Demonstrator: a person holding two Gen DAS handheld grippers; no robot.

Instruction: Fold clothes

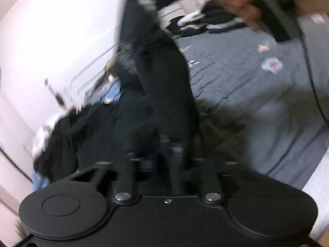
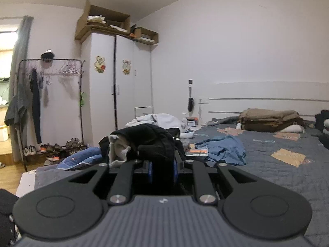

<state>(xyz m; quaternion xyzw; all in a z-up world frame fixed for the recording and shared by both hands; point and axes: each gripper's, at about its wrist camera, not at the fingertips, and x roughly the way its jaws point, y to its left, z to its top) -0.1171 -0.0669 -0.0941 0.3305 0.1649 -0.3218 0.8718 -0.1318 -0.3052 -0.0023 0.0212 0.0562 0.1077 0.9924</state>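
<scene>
Black fleece garment with a pale grey lining [image 2: 144,142] was bunched at the right gripper [image 2: 162,164], whose fingers were pressed together on a fold of it, above the near left part of the grey quilted bed cover [image 2: 287,177]. In the blurred left wrist view, the same dark cloth [image 1: 164,86] stretched taut from the left gripper [image 1: 166,144], which pinched its lower end, up toward the person's right hand [image 1: 253,6]. A crumpled blue shirt [image 2: 224,150] lay further off on the bed.
</scene>
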